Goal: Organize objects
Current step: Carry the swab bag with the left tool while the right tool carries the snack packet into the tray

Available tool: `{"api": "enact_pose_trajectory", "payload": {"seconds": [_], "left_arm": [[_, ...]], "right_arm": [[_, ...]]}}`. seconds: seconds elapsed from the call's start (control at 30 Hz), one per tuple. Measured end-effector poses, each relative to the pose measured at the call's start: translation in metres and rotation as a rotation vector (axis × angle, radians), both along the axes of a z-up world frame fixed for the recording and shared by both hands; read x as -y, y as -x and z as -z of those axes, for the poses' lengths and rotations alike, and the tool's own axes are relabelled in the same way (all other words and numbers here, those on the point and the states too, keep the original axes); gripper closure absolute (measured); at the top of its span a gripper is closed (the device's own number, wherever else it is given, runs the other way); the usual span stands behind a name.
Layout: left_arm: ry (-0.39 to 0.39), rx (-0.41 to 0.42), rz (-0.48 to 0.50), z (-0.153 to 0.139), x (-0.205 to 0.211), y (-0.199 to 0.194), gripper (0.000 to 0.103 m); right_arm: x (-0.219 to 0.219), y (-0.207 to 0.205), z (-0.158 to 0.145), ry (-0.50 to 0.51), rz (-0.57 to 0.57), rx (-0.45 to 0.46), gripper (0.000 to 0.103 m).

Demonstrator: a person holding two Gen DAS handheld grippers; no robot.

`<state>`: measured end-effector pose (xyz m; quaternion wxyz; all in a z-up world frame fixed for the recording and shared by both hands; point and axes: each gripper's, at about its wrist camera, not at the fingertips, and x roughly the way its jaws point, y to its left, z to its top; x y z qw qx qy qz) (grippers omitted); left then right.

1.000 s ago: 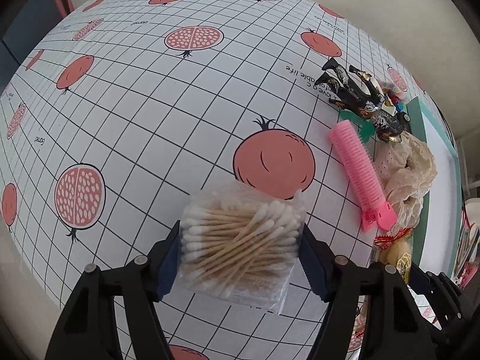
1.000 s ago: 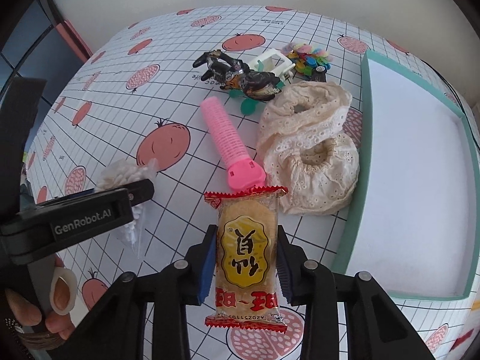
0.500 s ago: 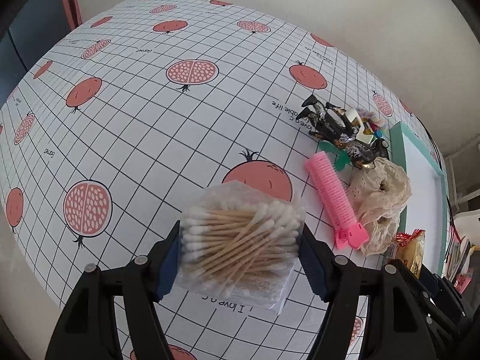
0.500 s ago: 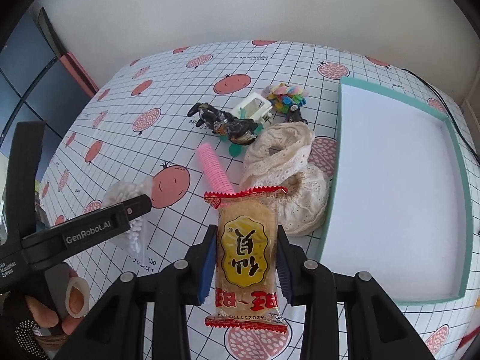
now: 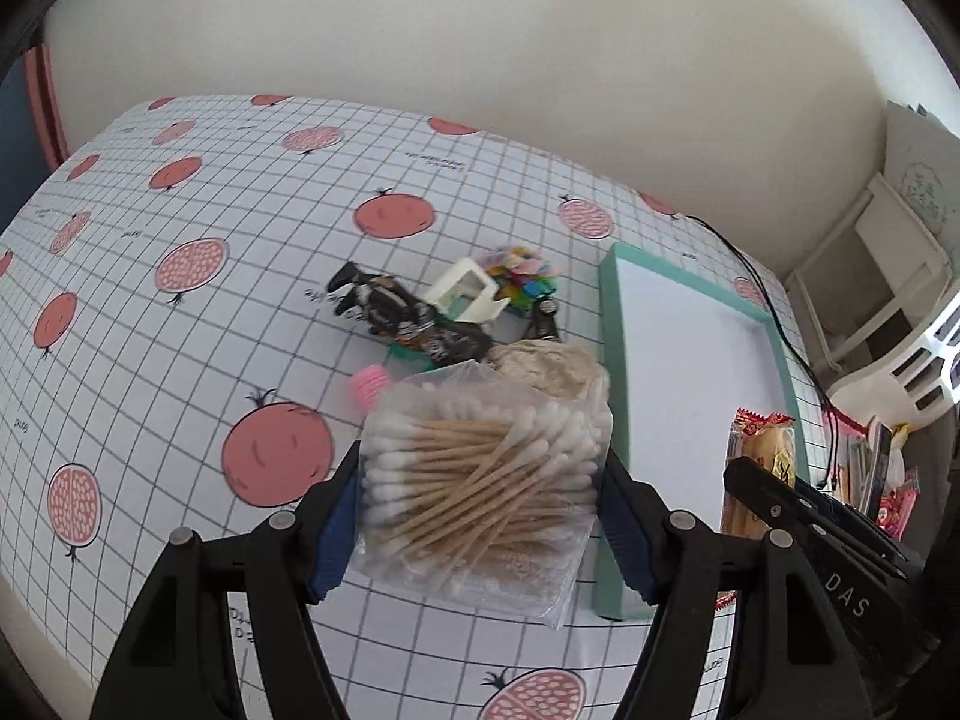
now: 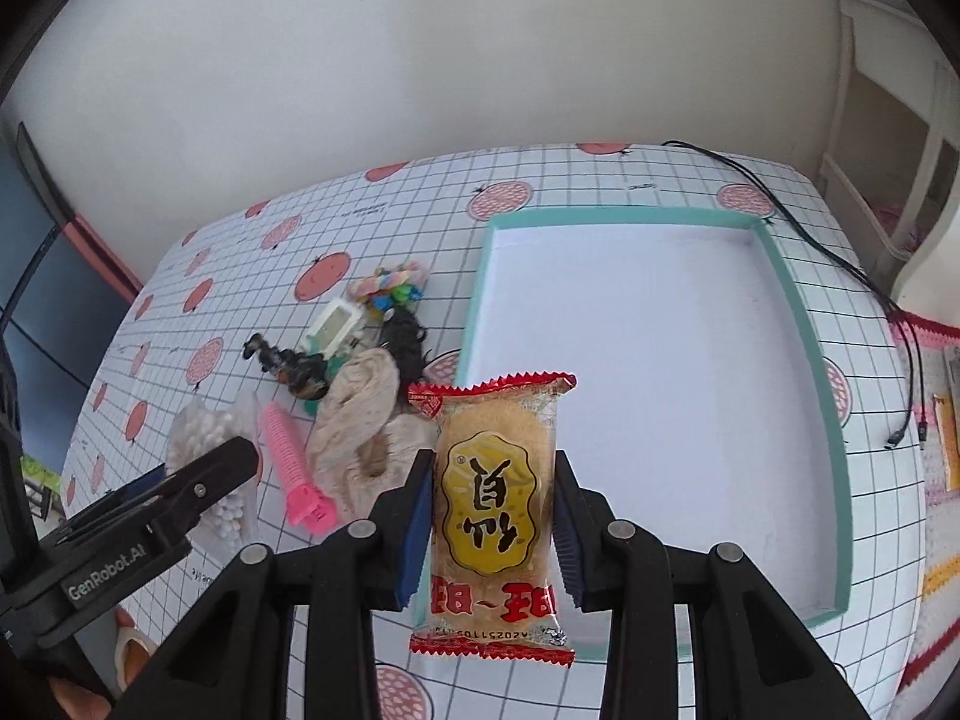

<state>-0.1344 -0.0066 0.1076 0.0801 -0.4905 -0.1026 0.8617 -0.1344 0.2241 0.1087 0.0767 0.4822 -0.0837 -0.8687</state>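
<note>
My left claw [image 5: 480,516] carries the bag of cotton swabs [image 5: 480,492] over the counter [image 5: 180,360], just left of the tray [image 6: 660,360]. My right claw [image 6: 493,516] carries the snack packet [image 6: 495,504] at the tray's near-left corner. Left of the tray lie the hair roller [image 6: 294,468], the lace cloth [image 6: 360,414] and, behind them, a heap of small items [image 6: 360,324].
</note>
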Motion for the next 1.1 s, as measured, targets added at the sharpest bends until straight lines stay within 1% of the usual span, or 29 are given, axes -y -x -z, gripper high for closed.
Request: {"api": "enact_pose_trajectory", "payload": {"seconds": [0.13,0.27,0.47,0.57,0.77,0.93,1.1], "left_arm": [[-0.016,-0.023,0.049,-0.005,-0.028,0.008,0.031],[-0.012,-0.040,0.089,-0.007,-0.053,0.021,0.031],[0.006,-0.058,0.152,-0.008,-0.087,0.039,0.031],[0.023,-0.057,0.176,-0.005,-0.103,0.051,0.031],[0.031,-0.038,0.207,0.007,-0.129,0.078,0.031],[0.057,-0.033,0.215,0.015,-0.145,0.096,0.031],[0.078,-0.026,0.223,0.025,-0.157,0.112,0.031]], "right_arm": [[-0.031,0.009,-0.004,-0.003,0.069,-0.021,0.065],[-0.054,0.018,-0.005,-0.005,0.121,-0.028,0.065],[-0.078,0.038,-0.001,-0.035,0.155,-0.030,0.065],[-0.085,0.050,0.004,-0.045,0.156,-0.025,0.065],[-0.092,0.075,0.018,-0.065,0.146,-0.016,0.065],[-0.099,0.094,0.028,-0.052,0.143,-0.005,0.065],[-0.100,0.112,0.035,-0.065,0.131,0.000,0.065]]}}
